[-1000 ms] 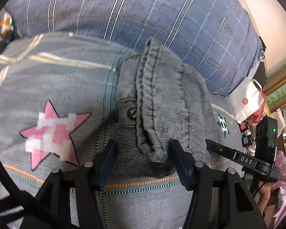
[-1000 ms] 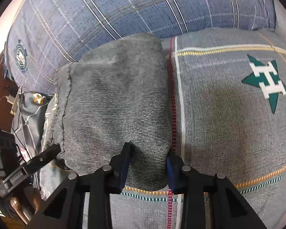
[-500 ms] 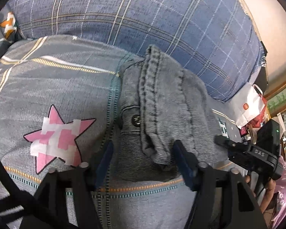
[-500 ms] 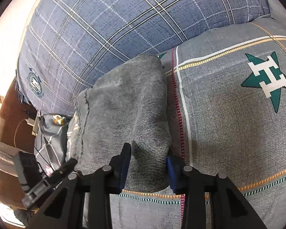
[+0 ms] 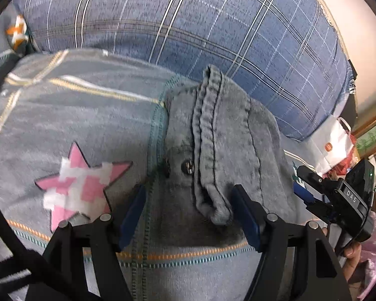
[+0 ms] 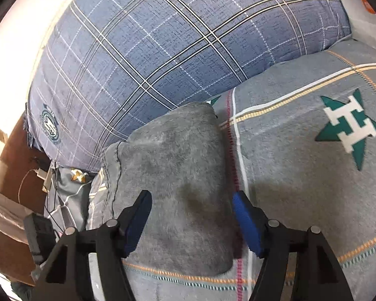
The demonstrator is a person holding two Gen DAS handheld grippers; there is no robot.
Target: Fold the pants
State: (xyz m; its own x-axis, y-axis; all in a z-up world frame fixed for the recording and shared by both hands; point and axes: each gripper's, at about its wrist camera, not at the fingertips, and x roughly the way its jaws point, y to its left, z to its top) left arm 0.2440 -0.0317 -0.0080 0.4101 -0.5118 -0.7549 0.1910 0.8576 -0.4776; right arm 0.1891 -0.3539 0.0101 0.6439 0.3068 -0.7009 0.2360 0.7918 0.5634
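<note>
Tongs, left [image 5: 188,215]: standing spread, pads either side of the near end of the pants [image 5: 220,155] but not pressing; nothing is being pinched. Tongs, right [image 6: 191,222]: jaws opening at this moment, the near edge of the bundle lying between the blue pads [image 6: 247,225] without being squeezed.

Pants: grey denim, lying as a compact folded bundle on the bed cover [image 5: 70,115], its far end reaching the blue plaid pillow [image 5: 213,30]. In the left view the thick stitched seam is running along the top, with a metal button [image 5: 187,166] showing beside it. In the right view the bundle is showing a smooth folded face, sitting just left of the red stitched line on the cover.

Neighbouring marks: pink star patch [image 5: 82,188] left of the bundle; green star patch [image 6: 351,128] to the right, well apart.

Progress, judged: folding is looking essentially complete, both tongs letting go. Remaining, at most: drawing the tongs clear, perhaps a tidying press.
</note>
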